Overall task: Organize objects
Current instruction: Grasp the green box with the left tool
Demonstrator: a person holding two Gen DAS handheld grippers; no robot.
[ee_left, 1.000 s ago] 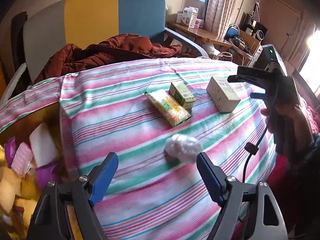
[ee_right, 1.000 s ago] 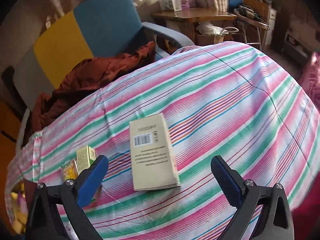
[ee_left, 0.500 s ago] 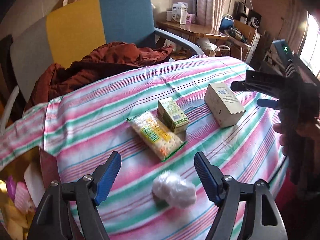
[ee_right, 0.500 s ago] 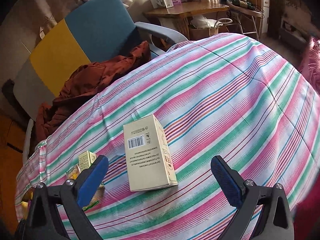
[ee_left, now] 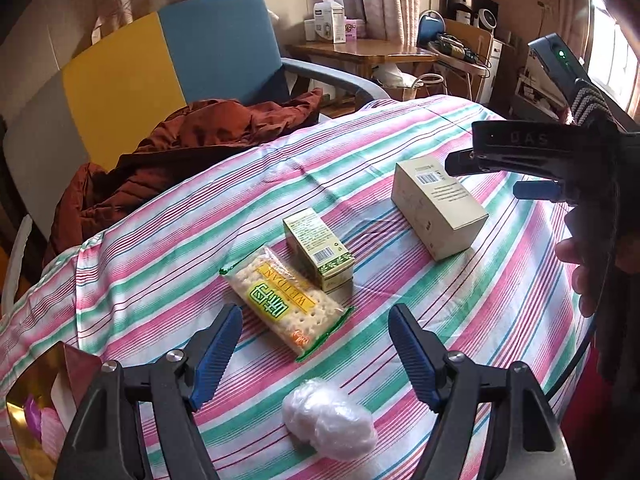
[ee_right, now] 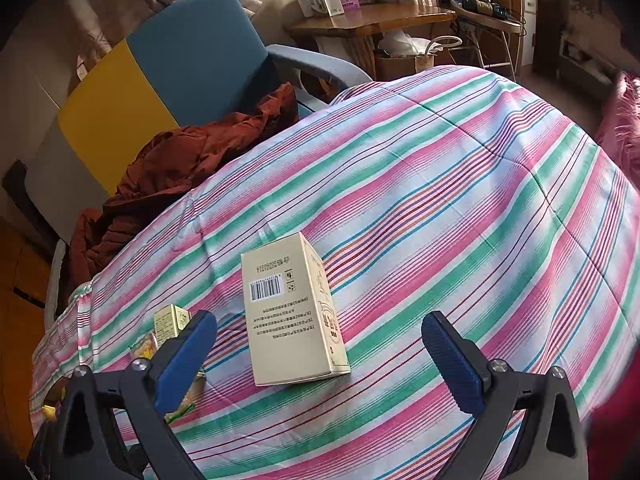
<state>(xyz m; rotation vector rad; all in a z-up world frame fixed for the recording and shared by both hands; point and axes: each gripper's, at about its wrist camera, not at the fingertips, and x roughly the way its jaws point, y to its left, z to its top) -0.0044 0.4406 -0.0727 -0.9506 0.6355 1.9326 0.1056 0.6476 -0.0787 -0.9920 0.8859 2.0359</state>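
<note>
Left tongs (ee_left: 316, 344) pulled back; right tongs (ee_right: 320, 354) neared cream box (ee_right: 290, 312).

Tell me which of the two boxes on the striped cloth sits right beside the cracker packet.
The small green box, lying against the cracker packet. The larger cream box lies apart, under the right gripper.

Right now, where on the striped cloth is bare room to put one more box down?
Bare cloth lies right of the beige box, toward the far edge. Crowded: the cracker pack touches the green box, with the plastic ball near them.
</note>
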